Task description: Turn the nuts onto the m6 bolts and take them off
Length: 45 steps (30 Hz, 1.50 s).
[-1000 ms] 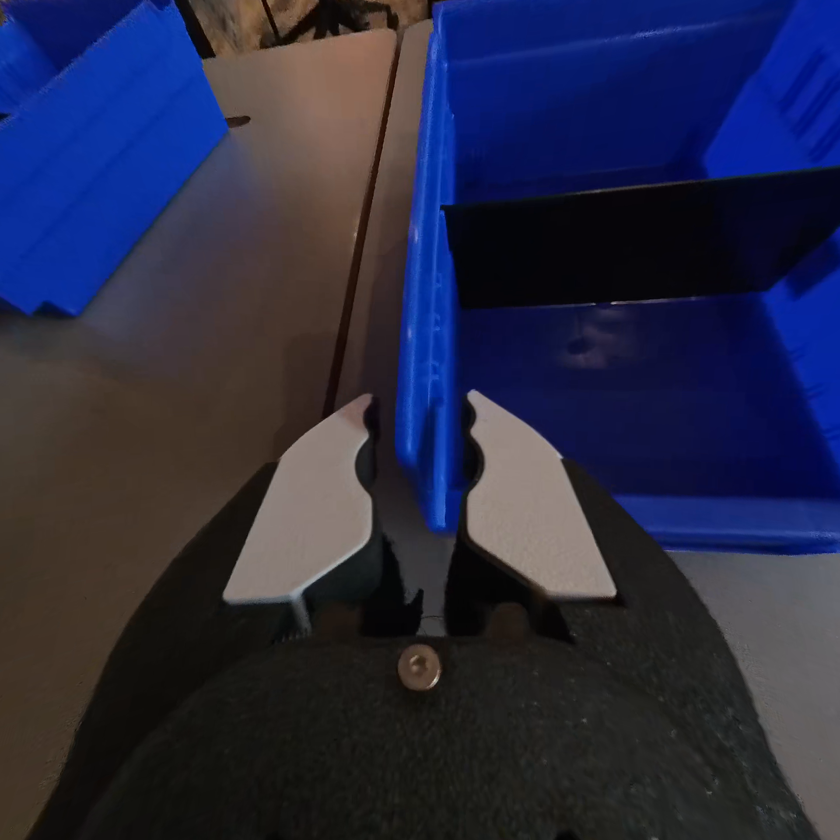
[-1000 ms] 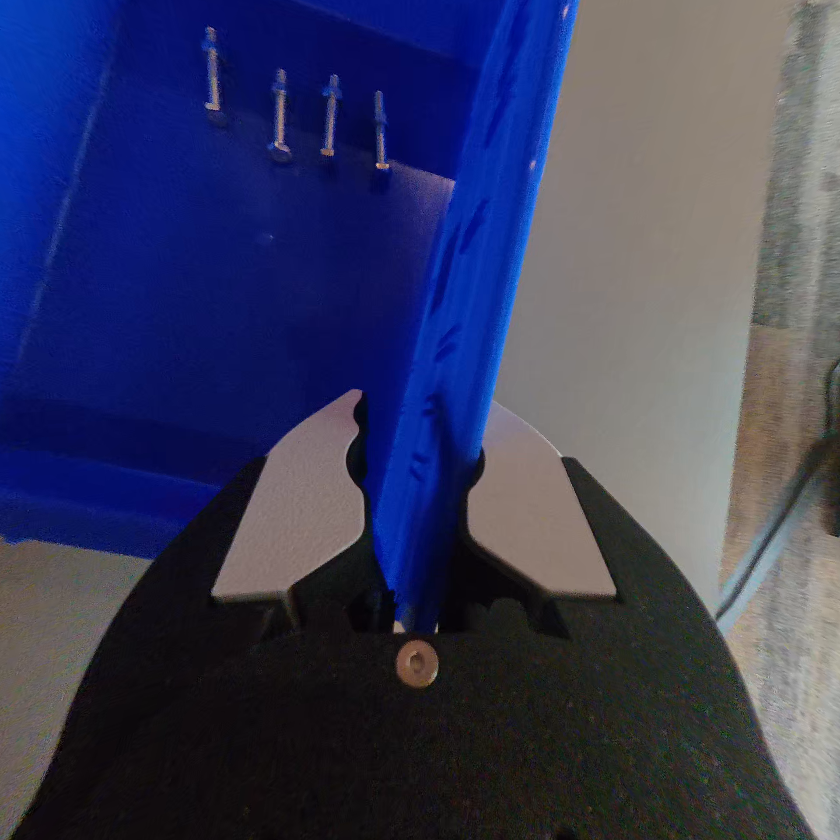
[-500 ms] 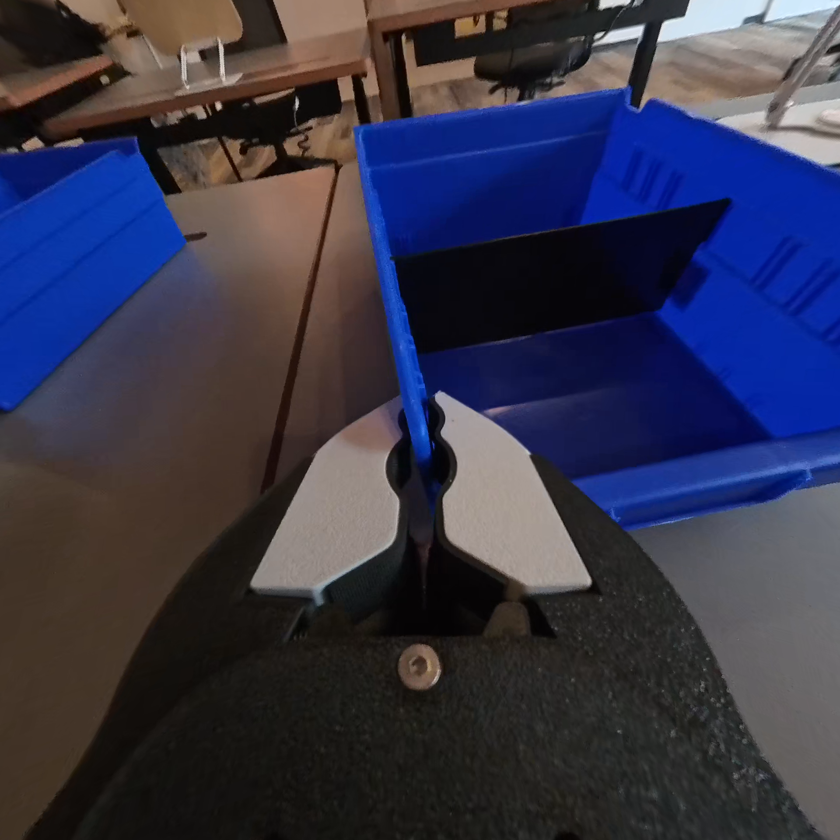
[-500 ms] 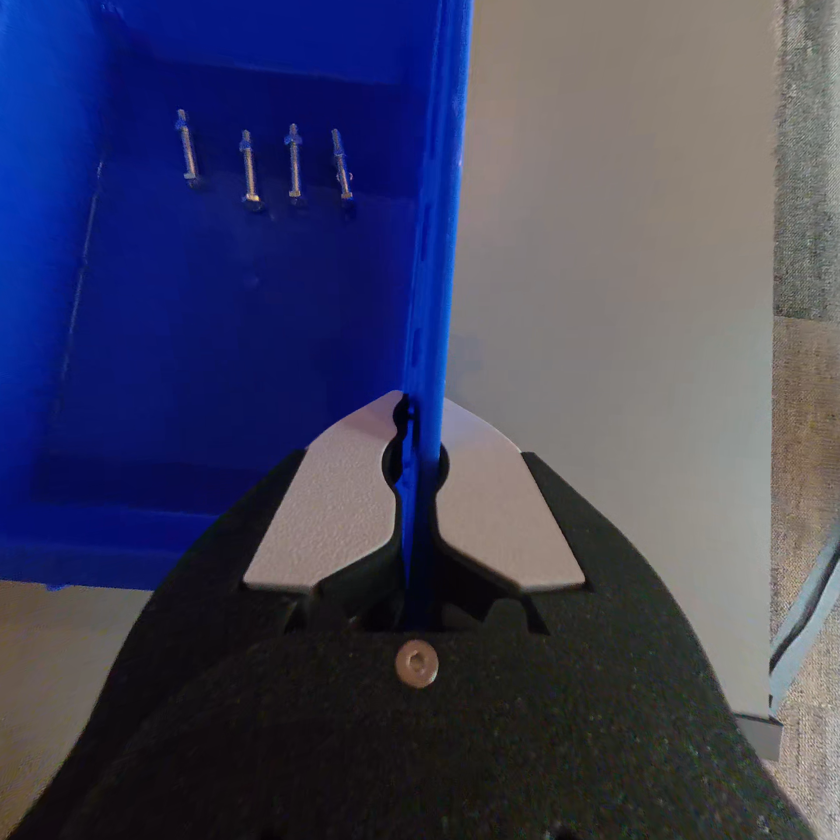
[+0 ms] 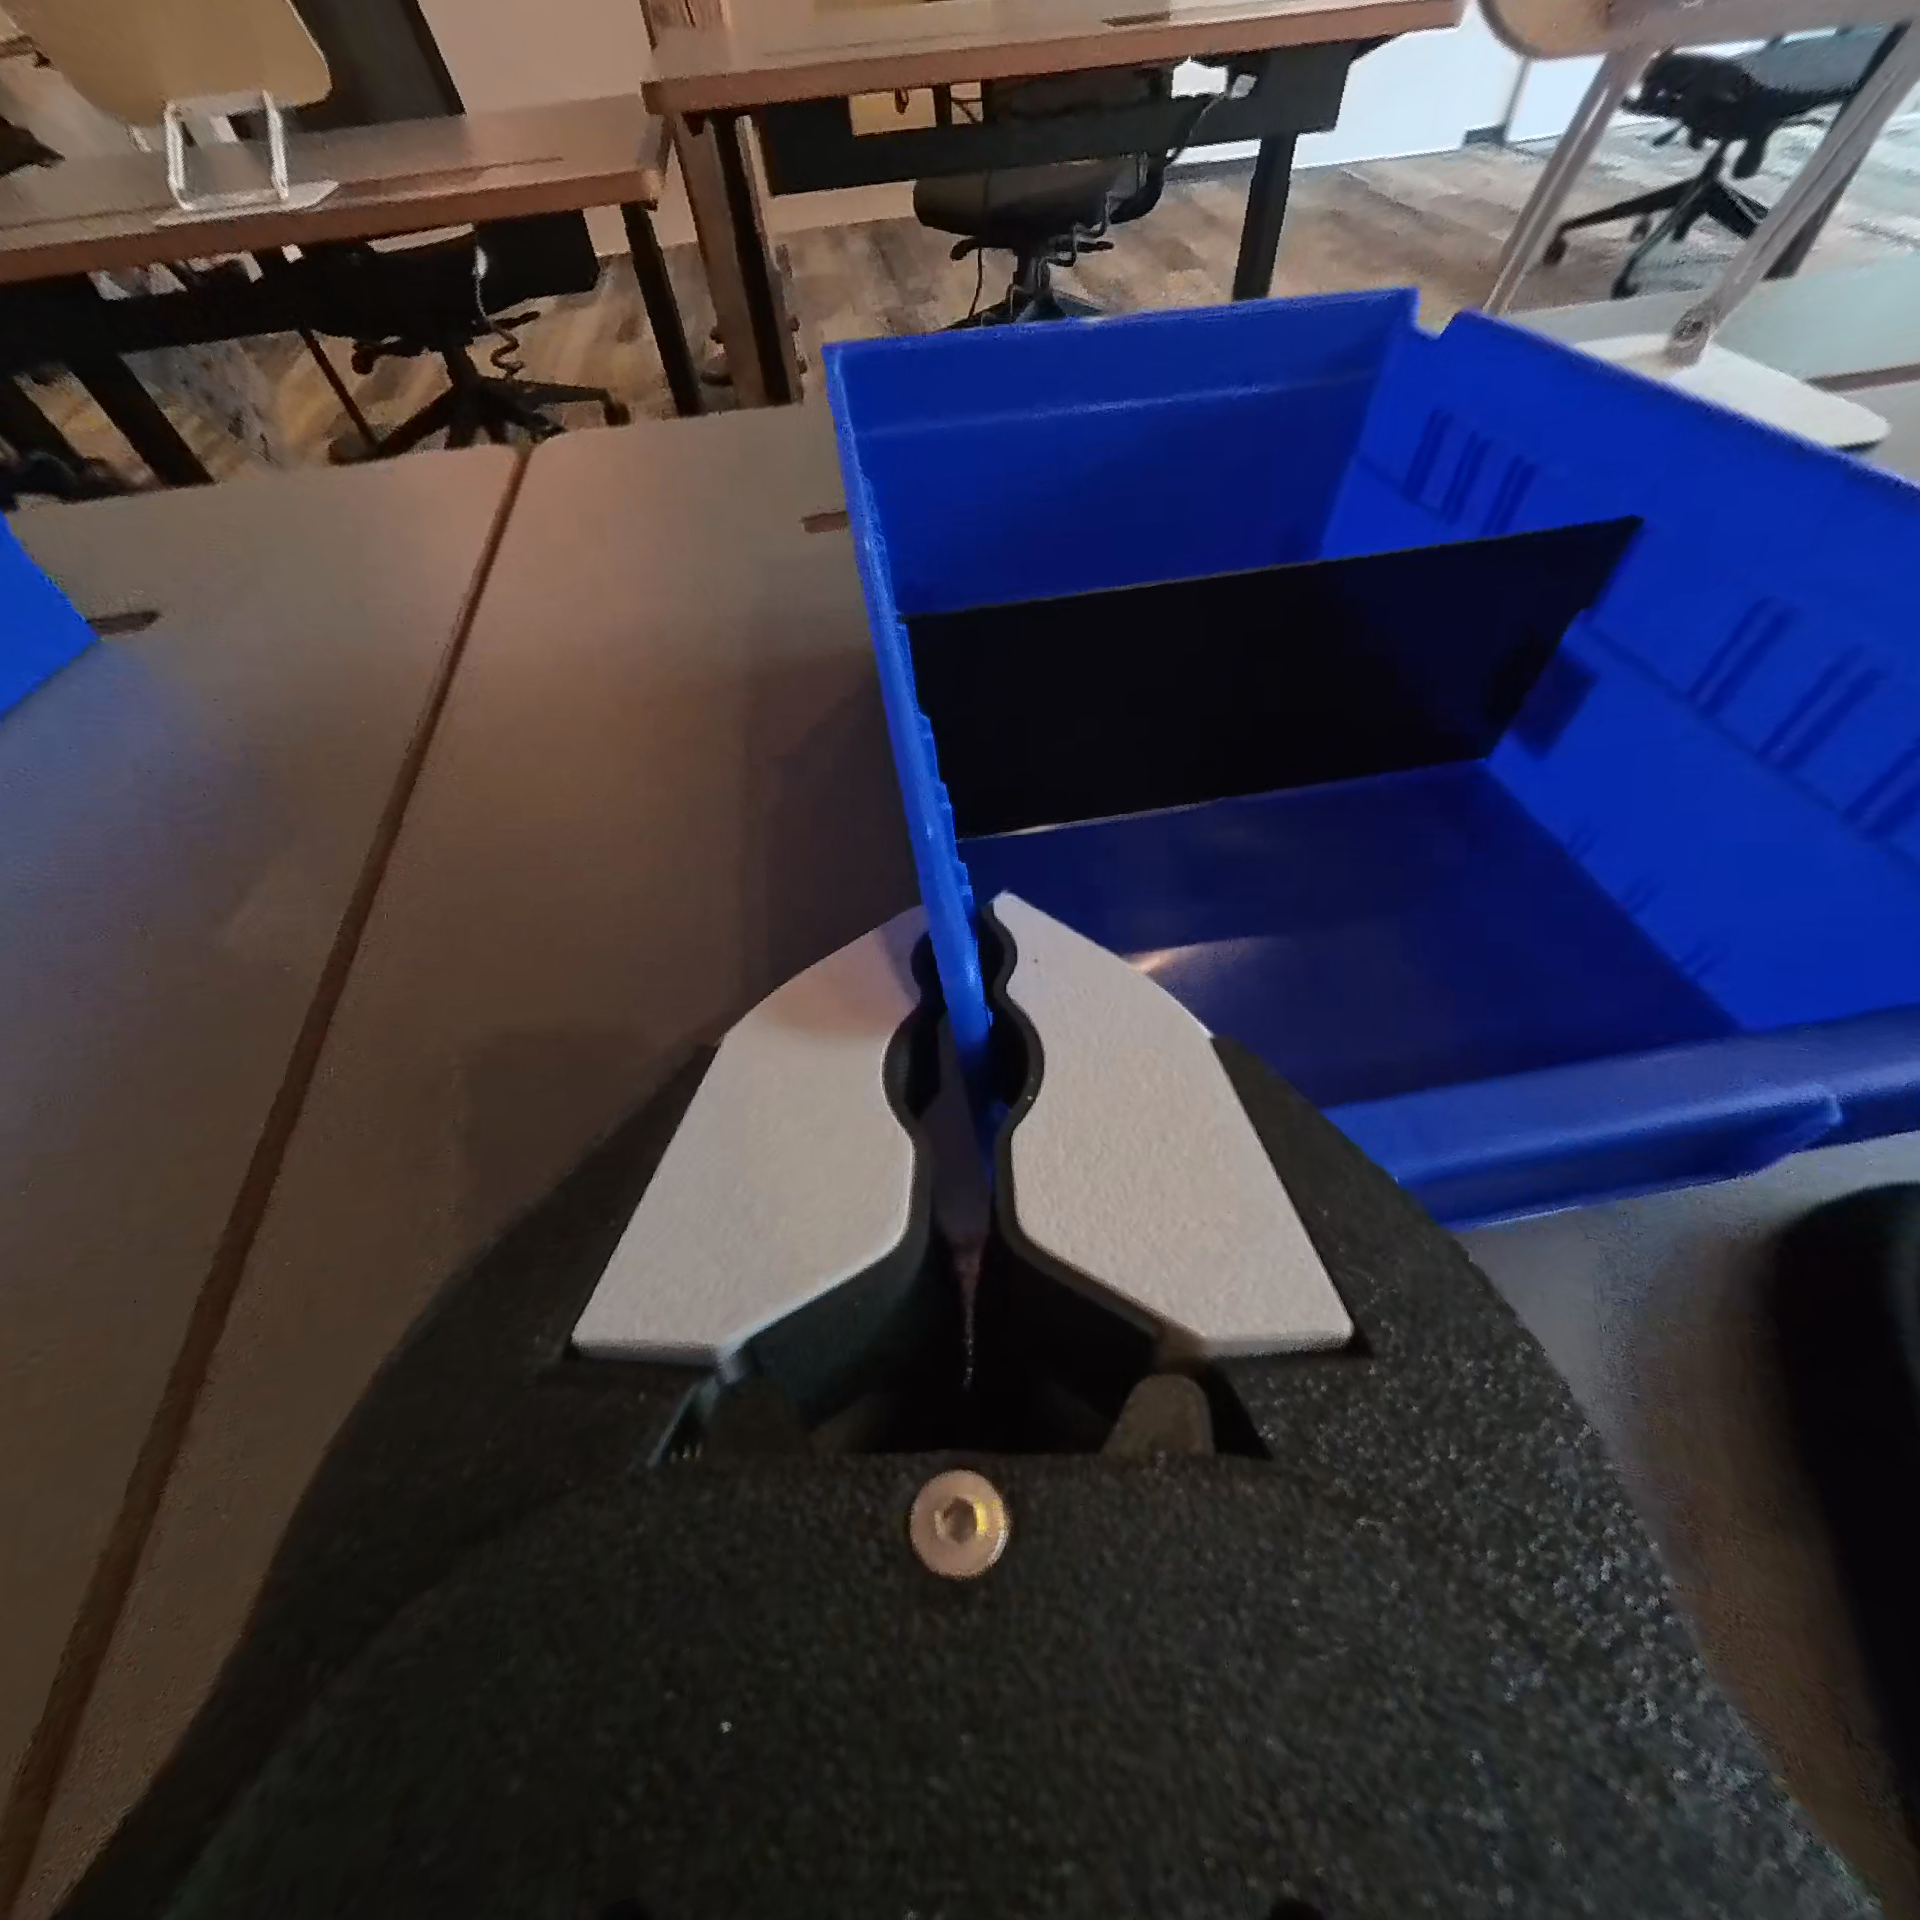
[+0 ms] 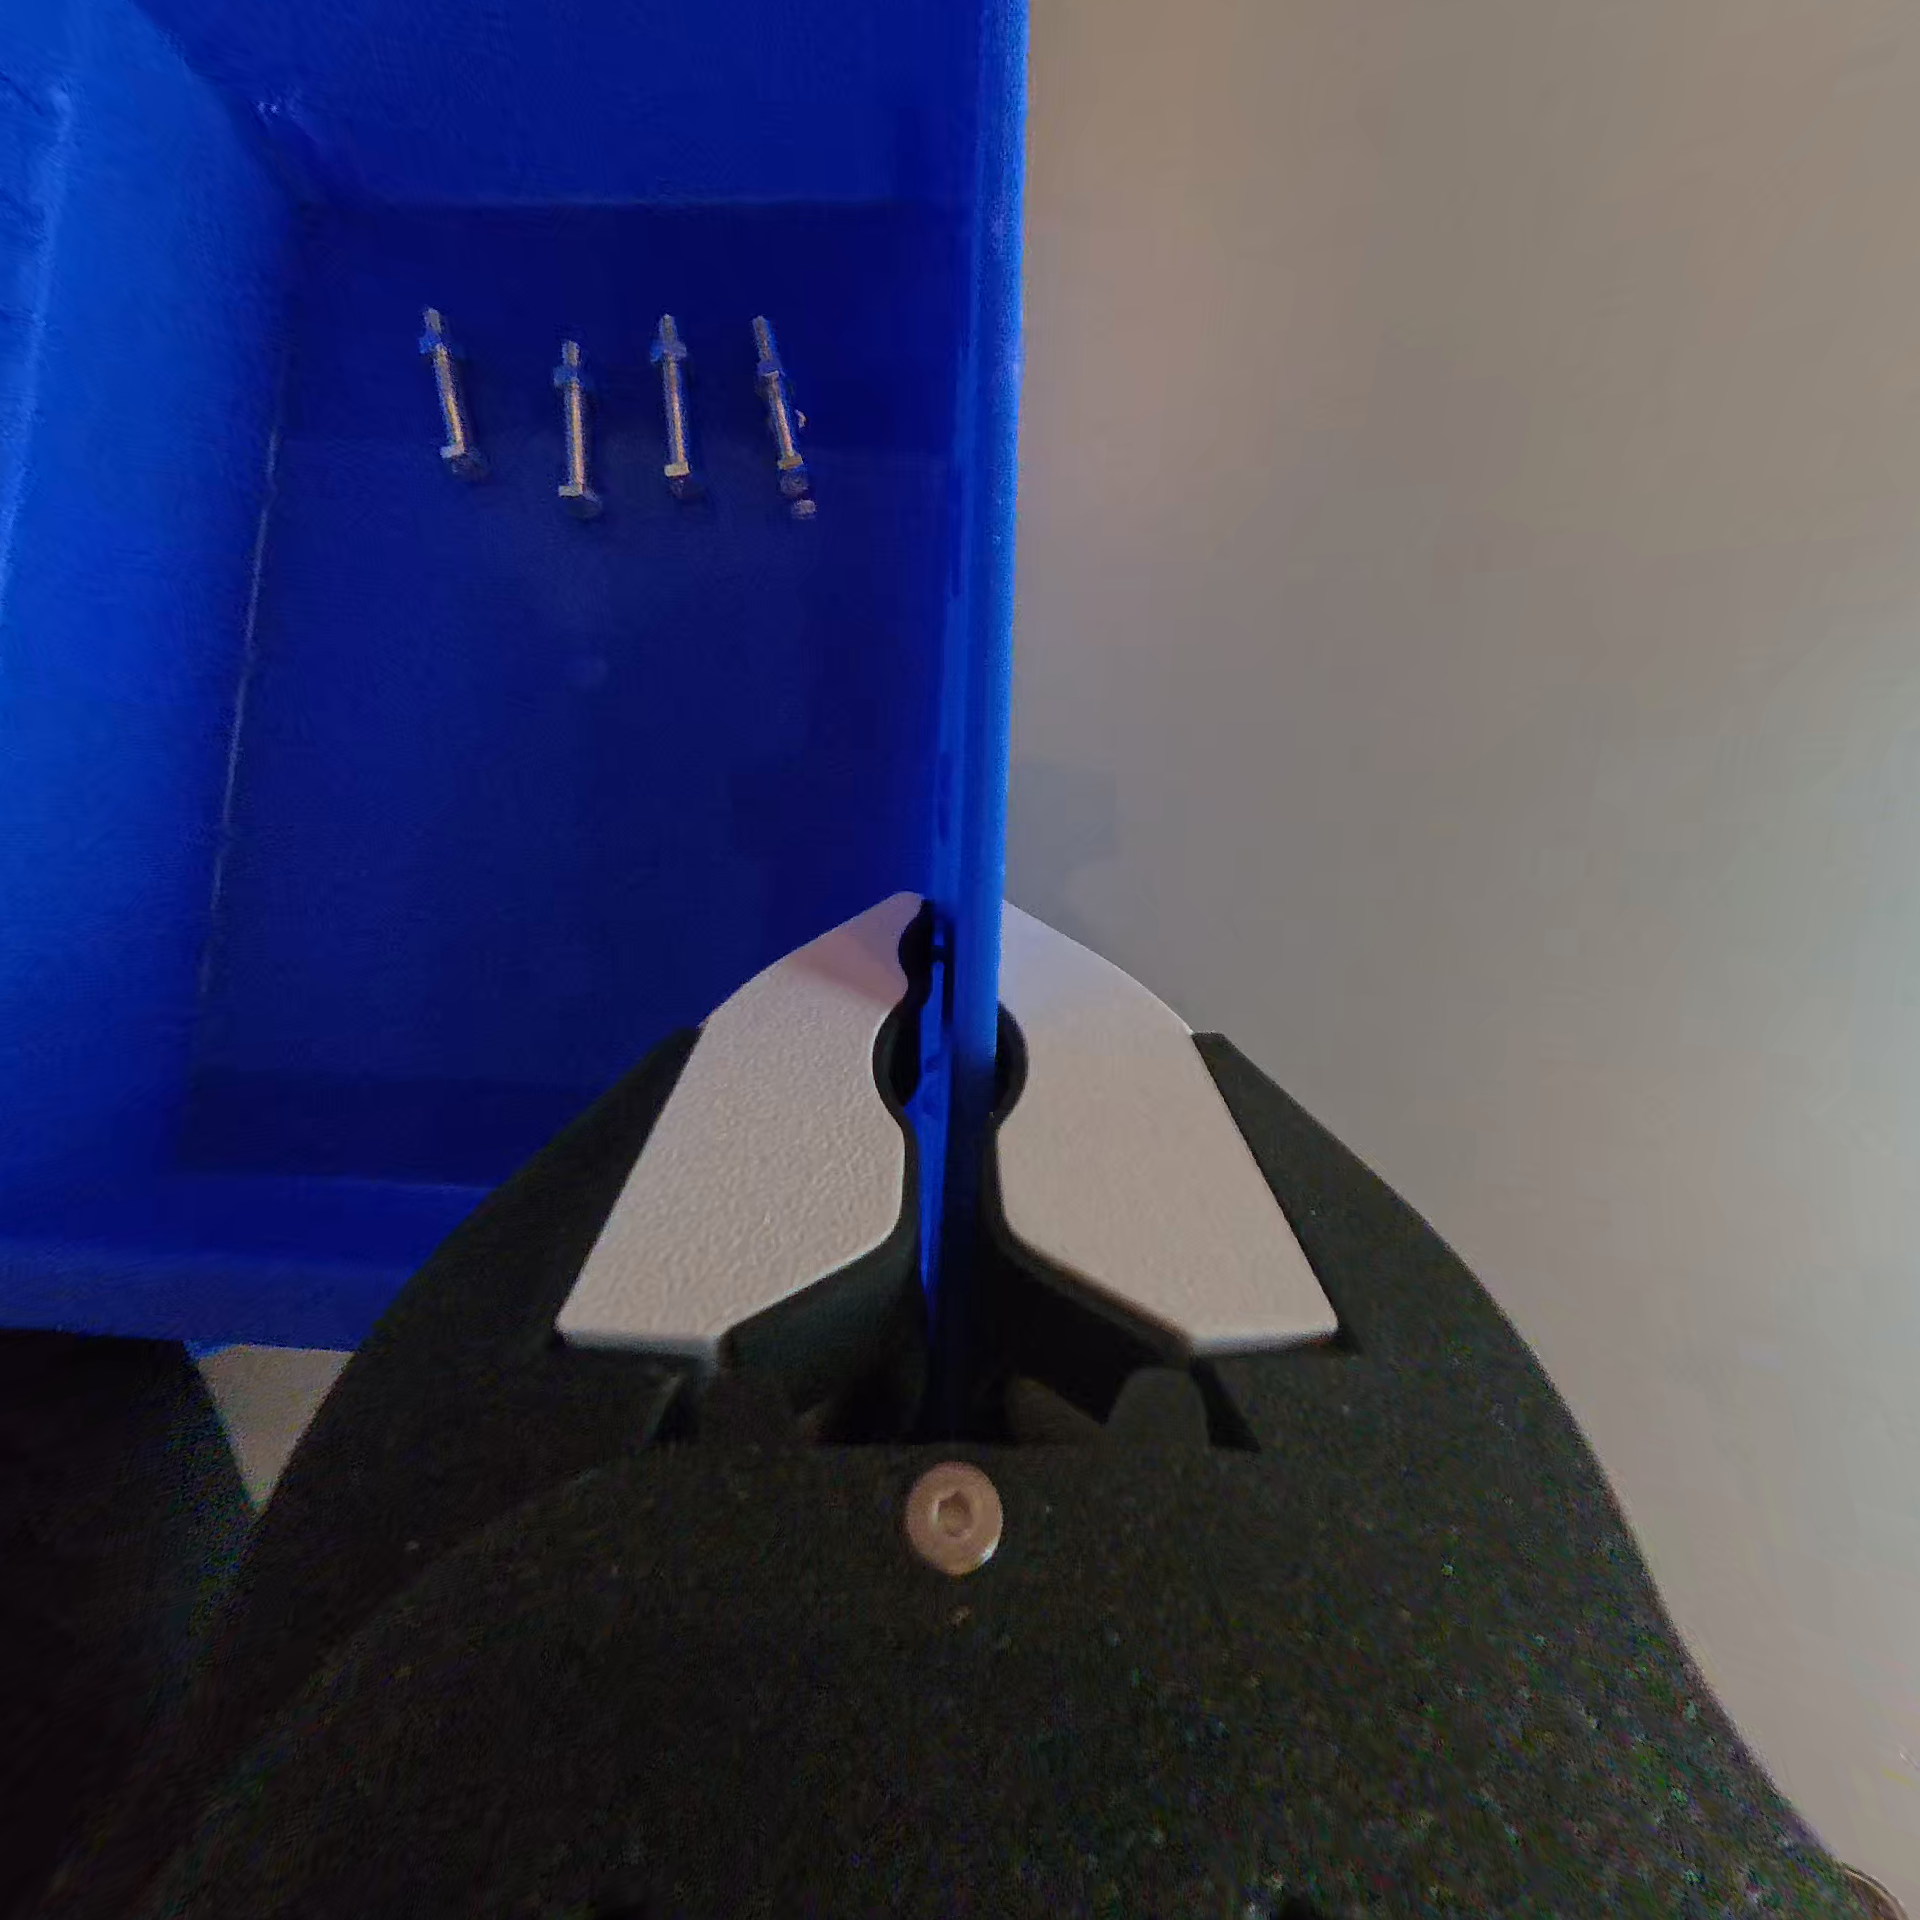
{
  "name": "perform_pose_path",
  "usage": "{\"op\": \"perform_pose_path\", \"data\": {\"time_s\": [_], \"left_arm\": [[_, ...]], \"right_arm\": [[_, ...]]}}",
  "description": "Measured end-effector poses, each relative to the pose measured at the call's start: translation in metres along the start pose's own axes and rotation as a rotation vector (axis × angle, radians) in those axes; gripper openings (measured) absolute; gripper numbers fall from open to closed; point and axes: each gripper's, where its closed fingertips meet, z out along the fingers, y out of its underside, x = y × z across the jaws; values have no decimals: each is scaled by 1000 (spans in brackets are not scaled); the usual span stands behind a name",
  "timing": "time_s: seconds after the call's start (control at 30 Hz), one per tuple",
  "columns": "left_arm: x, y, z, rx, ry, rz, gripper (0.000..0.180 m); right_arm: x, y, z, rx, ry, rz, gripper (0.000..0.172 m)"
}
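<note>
Left wrist view: brown-grey tabletop (image 5: 582, 727) in panels with a dark seam, left of the blue bin (image 5: 1558, 935). Beyond the bin: wood-look floor, dark desks (image 5: 343, 197), black office chairs (image 5: 1039, 197), a pale lamp base (image 5: 1766, 395) at the bin's far right. A second blue bin's corner (image 5: 31, 623) shows at the far left.

Blue bin: open-topped plastic, crossed by a black divider (image 5: 1247, 675); near compartment bare.

Left gripper (image 5: 961, 920): clenched on the bin's left wall, pads pressing its thin rim.

Right gripper (image 6: 961, 914): clamped on the bin's right wall, a finger on each side.

Bolts (image 6: 613, 416): four, silvery, each with a nut near its far end, lying in a row on the bin floor toward its far wall, roughly parallel, apart from one another, well away from both grippers.
</note>
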Motion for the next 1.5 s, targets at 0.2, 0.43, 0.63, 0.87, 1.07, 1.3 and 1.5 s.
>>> {"op": "perform_pose_path", "data": {"time_s": [0.2, 0.43, 0.63, 0.87, 1.07, 1.3, 1.5], "left_arm": [[42, -12, 9, 8, 18, 38, 5], [87, -18, 17, -7, -5, 90, 5], [123, -20, 22, -22, -7, 113, 7], [166, -13, 32, -34, 72, 62, 9], [190, -14, 36, -40, 93, 60, 9], [208, -12, 39, -53, 93, 25, 8], [213, -17, 32, 11, 77, 18, 19]], "right_arm": [[-29, -8, 8, -6, -7, 5, 3], [-65, -12, 13, -5, -22, -24, 3], [-88, -13, 14, -6, -26, -28, 3], [-103, -15, 17, -5, -34, -33, 3], [-113, -17, 19, 10, -36, -35, 3], [-123, -19, 17, 49, -38, -25, 5], [-123, -31, 7, 159, -50, -8, 31]]}}
